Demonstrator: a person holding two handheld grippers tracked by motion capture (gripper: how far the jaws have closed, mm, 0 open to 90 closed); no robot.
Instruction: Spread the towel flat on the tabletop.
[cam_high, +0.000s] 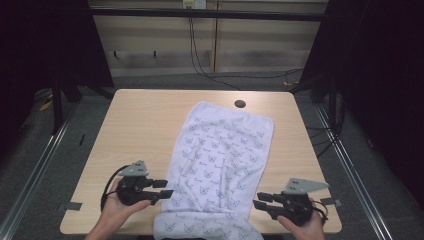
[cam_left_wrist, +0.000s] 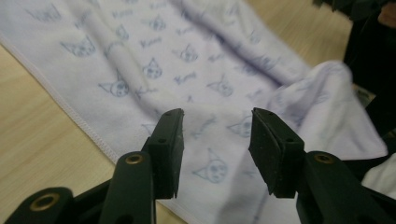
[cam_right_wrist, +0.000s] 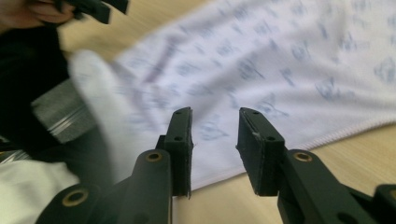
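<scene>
A white towel (cam_high: 220, 155) printed with small blue cat faces lies lengthwise on the wooden table (cam_high: 145, 125), its near end hanging over the front edge. My left gripper (cam_high: 165, 189) is at the towel's left edge near the front, open, with its jaws over the hem of the towel (cam_left_wrist: 187, 79). My right gripper (cam_high: 260, 201) is at the towel's right edge near the front, open, its jaws just above the hem of the towel (cam_right_wrist: 280, 70). Nothing sits between either pair of jaws.
A round cable hole (cam_high: 240, 104) sits in the table near its far edge, just beyond the towel. Black cables (cam_high: 210, 70) run across the floor behind the table. Metal rails (cam_high: 40, 160) flank it on both sides.
</scene>
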